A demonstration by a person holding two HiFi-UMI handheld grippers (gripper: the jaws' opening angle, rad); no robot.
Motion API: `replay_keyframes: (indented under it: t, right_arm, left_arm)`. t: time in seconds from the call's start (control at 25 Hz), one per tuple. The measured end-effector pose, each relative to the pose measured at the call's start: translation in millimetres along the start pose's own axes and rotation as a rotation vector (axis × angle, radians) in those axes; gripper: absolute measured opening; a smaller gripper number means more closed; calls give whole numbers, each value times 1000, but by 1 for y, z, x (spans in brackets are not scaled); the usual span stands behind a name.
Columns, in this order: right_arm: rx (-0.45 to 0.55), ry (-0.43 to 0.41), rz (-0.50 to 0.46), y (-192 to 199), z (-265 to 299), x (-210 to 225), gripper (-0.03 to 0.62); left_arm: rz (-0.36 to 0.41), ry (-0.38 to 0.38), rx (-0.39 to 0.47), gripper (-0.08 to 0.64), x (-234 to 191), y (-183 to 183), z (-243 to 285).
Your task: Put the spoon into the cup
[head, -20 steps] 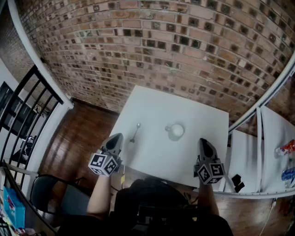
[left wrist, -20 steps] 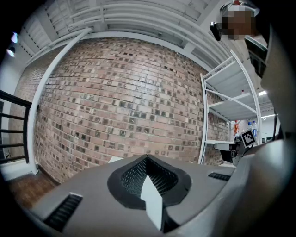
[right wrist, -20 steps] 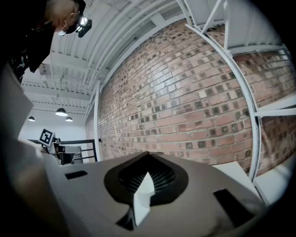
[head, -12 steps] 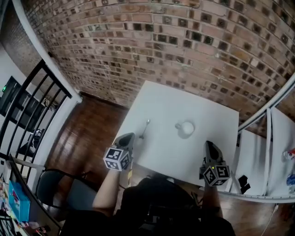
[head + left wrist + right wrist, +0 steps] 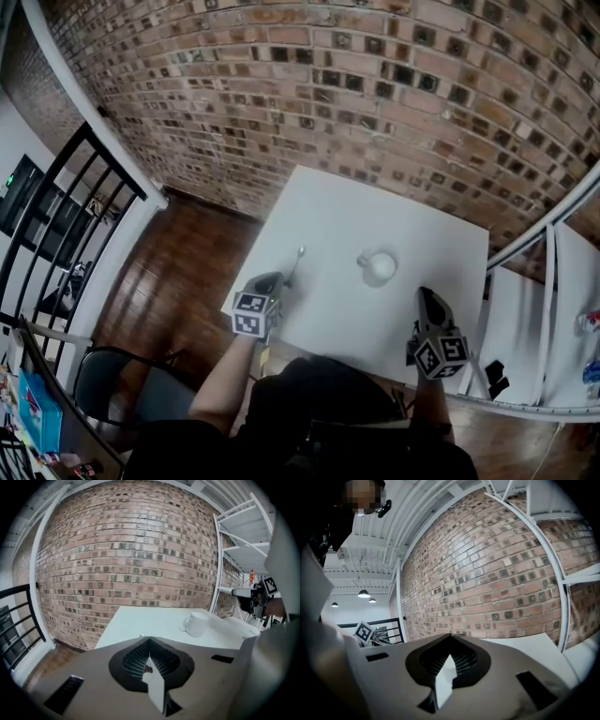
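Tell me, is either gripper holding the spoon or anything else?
No, nothing is held. The left gripper and right gripper are both shut and empty; the spoon lies on the table.

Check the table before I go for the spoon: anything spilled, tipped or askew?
Nothing stands out. The cup stands upright on the table with no spill around it. The spoon lies flat to its left, apart from it. The left gripper and right gripper are shut and empty.
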State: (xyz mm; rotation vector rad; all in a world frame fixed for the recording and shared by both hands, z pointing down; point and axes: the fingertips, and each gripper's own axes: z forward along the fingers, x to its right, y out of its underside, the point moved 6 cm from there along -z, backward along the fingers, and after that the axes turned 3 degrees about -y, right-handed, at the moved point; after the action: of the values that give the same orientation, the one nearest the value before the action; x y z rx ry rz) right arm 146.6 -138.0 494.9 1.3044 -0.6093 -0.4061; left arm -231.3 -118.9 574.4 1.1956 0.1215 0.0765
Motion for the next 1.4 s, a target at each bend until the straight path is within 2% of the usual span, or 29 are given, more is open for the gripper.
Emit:
replay_keyframes:
  t: [0.04,0.12,0.16,0.48,0.56,0.88,1.16,1.32,1.4]
  right_arm:
    - [2,2,2,-1,1,1,5]
    - [4,8,6,-2,1,4,5]
    - [3,13,7,-2,1,5,5]
    - [-2,66,23,0,-14,24,5]
    - [-10,76,26,1,-18,27,5]
    - [-31,110,38,6,-26,31,5]
    - [-26,110,55,9,-26,34,5]
    - [-28,97,45,5,-21,27,5]
    - [-27,89,44,5,-19,25,5]
  left_arm:
    - [15,-1,-12,14,1,3,6]
    - [21,0,-47,156,2,10,19]
    - [18,-2,-64,179,2,14,24]
    - [14,-54,-170,179,2,47,49]
    - [2,-62,-195,217,1,55,53]
    - [-10,-57,-285,218,0,77,67]
    - [-3,-57,-309,224,3,81,68]
    - [32,-73,-316,218,4,80,68]
    - [37,-88,-322,132,3,80,67]
